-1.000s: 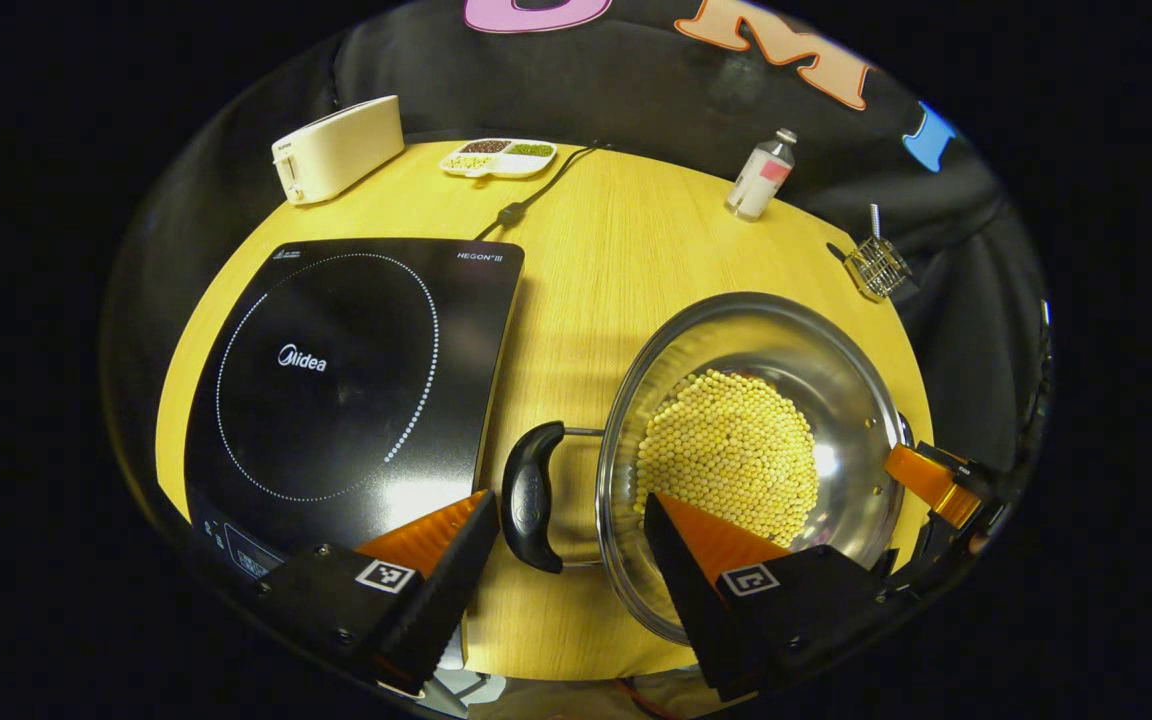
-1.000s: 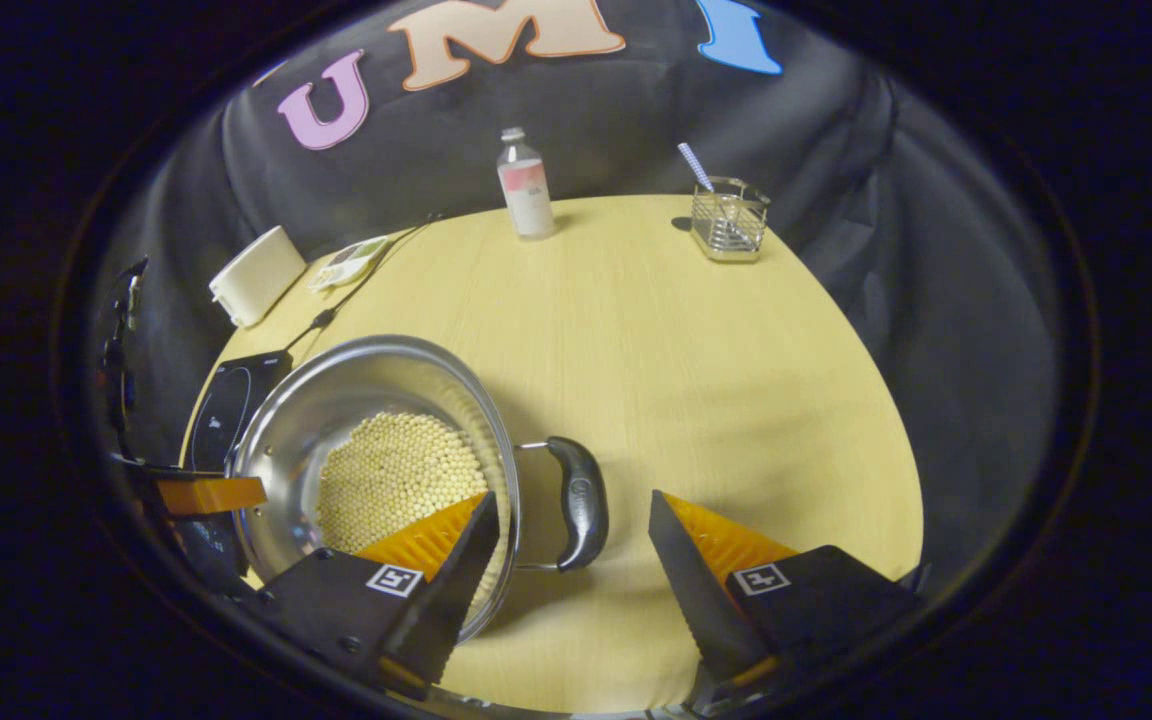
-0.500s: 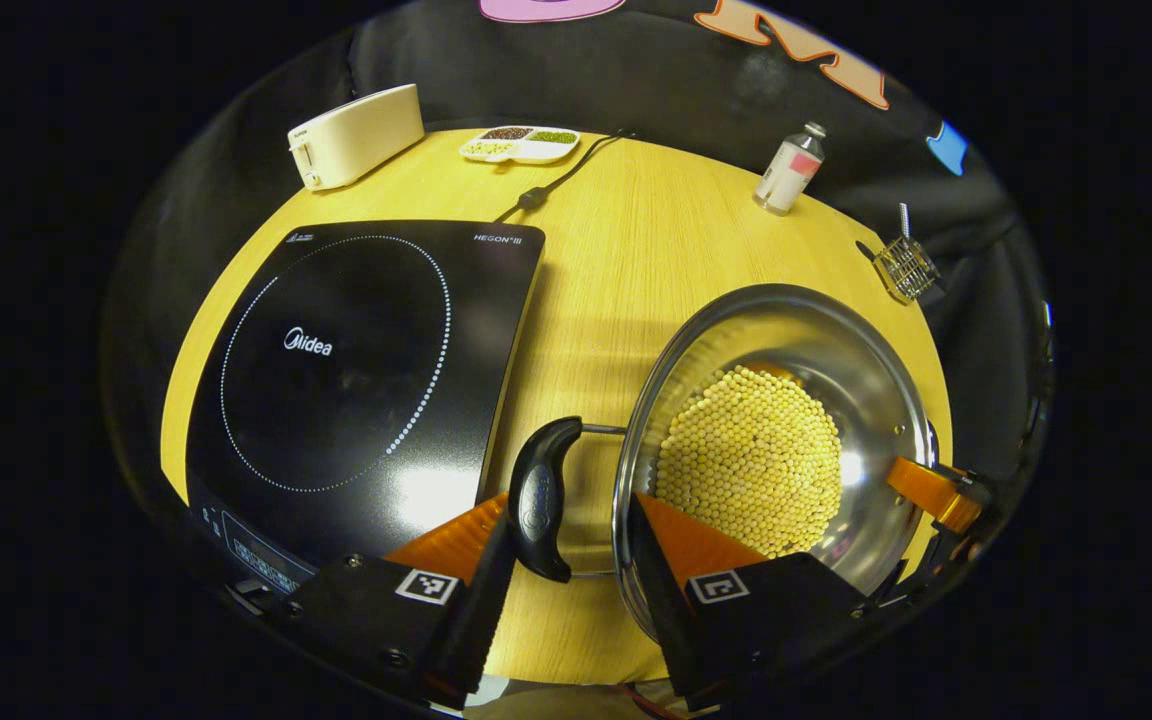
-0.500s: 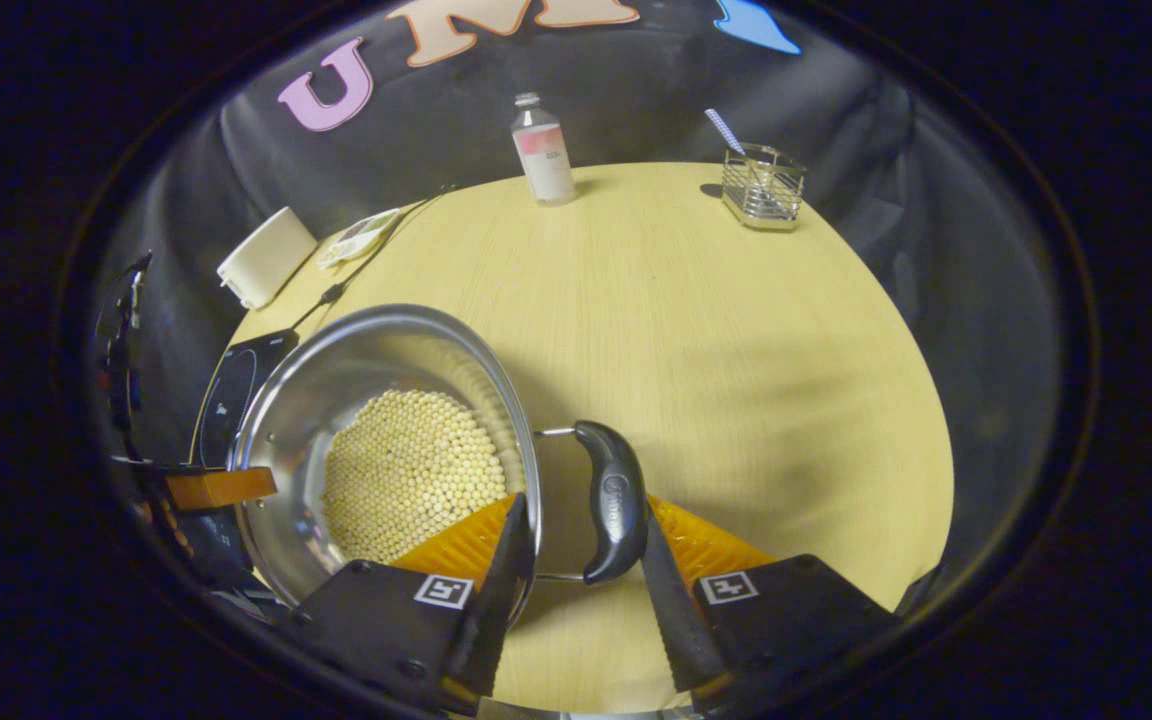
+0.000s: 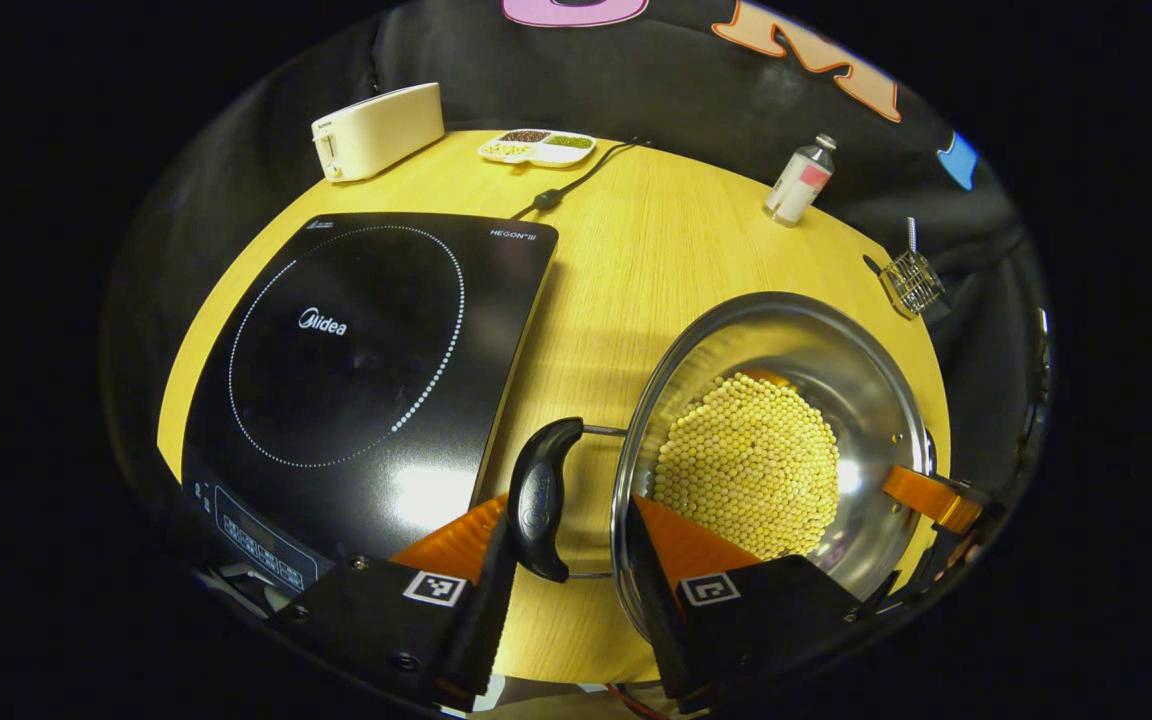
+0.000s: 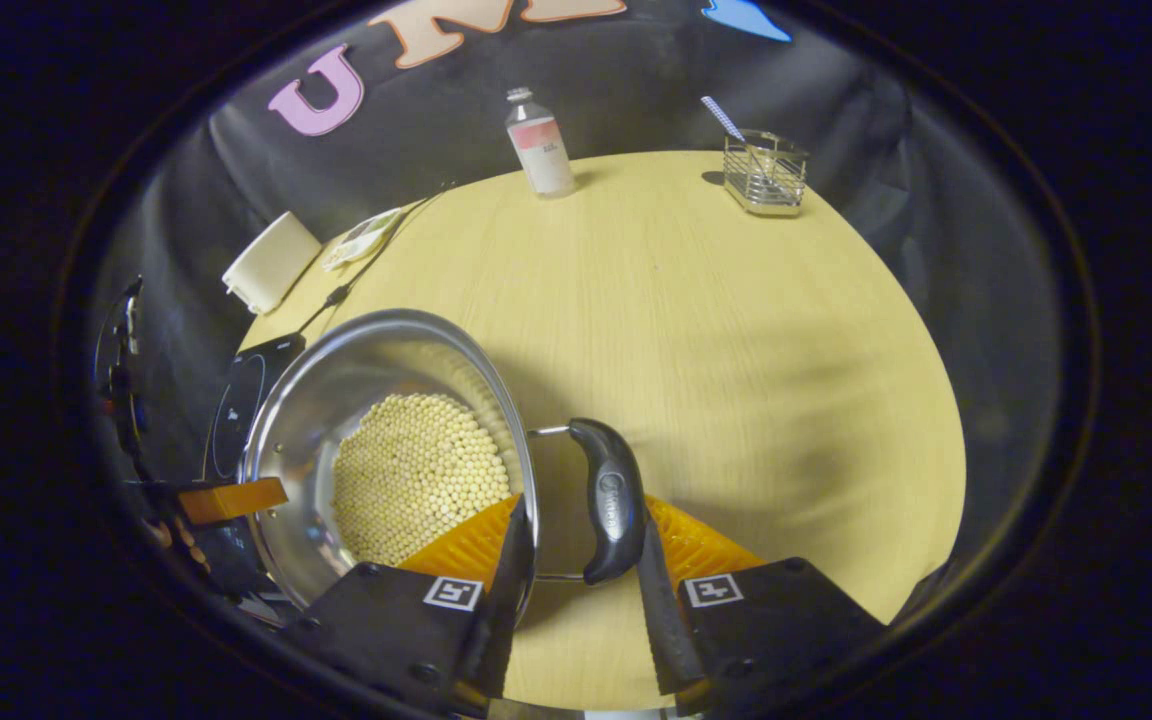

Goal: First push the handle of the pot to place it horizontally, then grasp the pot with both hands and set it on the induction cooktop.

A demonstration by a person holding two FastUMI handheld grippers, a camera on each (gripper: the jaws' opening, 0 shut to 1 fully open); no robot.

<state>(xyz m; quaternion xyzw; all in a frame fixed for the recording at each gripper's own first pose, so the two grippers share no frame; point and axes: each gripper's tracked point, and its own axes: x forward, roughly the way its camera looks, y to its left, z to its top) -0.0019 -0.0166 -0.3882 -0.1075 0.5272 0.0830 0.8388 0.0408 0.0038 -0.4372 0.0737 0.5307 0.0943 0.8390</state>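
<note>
Both grippers are pinching the pot [image 5: 786, 400]'s two side handles, left gripper [image 5: 564, 560] nearer the induction cooktop [image 5: 356, 370], which is lying just beside the pot across bare table [image 5: 626, 250], opposite the right gripper [image 6: 576, 560].

Toaster [image 5: 376, 130], sectioned dish [image 5: 536, 147], bottle [image 5: 801, 182] and wire basket [image 5: 912, 282] ring the table [image 5: 636, 250].

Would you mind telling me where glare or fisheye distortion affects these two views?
Left gripper view: a white glare patch on the induction cooktop near its front edge, and a bright spot inside the pot. Right gripper view: the table edge bows strongly; no harsh glare there.
</note>
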